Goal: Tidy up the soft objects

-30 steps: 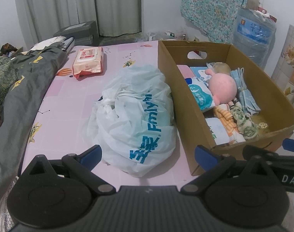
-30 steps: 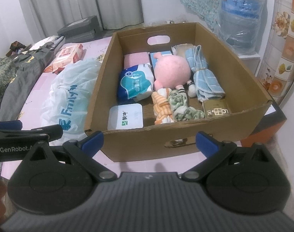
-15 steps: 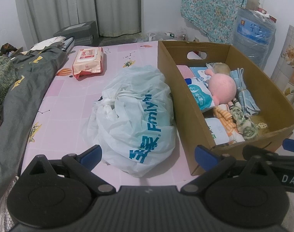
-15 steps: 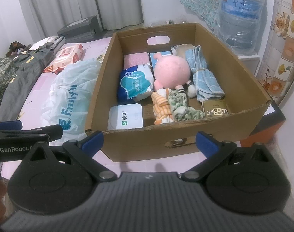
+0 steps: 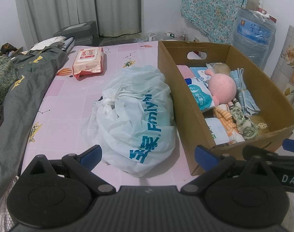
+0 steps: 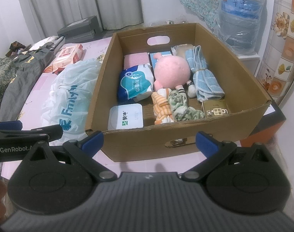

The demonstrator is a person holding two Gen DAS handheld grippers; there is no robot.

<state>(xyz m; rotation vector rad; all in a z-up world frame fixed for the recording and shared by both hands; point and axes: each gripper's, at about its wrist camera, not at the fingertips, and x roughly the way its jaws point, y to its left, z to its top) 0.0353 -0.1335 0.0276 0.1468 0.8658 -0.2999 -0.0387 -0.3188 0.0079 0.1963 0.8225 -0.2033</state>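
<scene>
Both grippers, left [image 5: 147, 155] and right [image 6: 149, 142], hang spread and empty. Box [image 6: 243, 73] is already packed; bag [image 5: 135, 116] lies beside it, wipes [image 5: 88, 61] well apart. Judged between picks: next, a wide, soft pinch.

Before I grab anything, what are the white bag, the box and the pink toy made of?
Bag: thin plastic film, glossy and crinkled, knotted at the top. Box: brown corrugated cardboard, matte, with a frayed front edge. Pink toy: looks like plush fabric with a soft, fuzzy surface.
</scene>
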